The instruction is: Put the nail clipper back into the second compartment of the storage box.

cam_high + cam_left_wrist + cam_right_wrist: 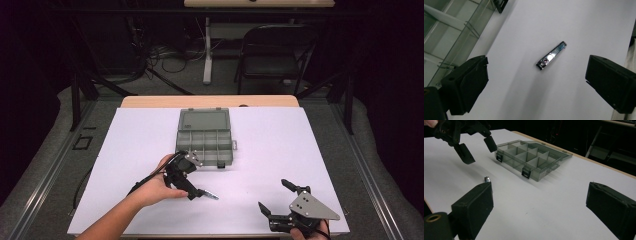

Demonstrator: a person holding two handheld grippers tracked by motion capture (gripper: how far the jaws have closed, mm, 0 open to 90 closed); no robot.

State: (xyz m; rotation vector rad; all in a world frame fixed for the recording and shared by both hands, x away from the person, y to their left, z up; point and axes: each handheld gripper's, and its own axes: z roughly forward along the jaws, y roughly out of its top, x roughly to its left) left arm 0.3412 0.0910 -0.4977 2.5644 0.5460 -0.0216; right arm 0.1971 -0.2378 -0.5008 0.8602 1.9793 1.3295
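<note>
A small shiny metal nail clipper (210, 195) lies flat on the white table cover (125, 150), in front of the grey organizer box (205, 137). My left gripper (197, 177), held in a hand, hovers just left of the clipper and tilts down toward it. In the left gripper view the clipper (552, 55) lies between and beyond the open gripper (536, 67), untouched. My right gripper (275, 196) stands open near the table's front right edge with nothing in it. In the right gripper view (540, 192) its left jaw hides all but one end of the clipper (486, 179).
The organizer box (531, 157) is open, its lid laid back, with several divided compartments and two black latches on its front wall. A folding chair (275, 50) and cables stand on the floor beyond the table. The left gripper (477, 150) hangs above the table near the box.
</note>
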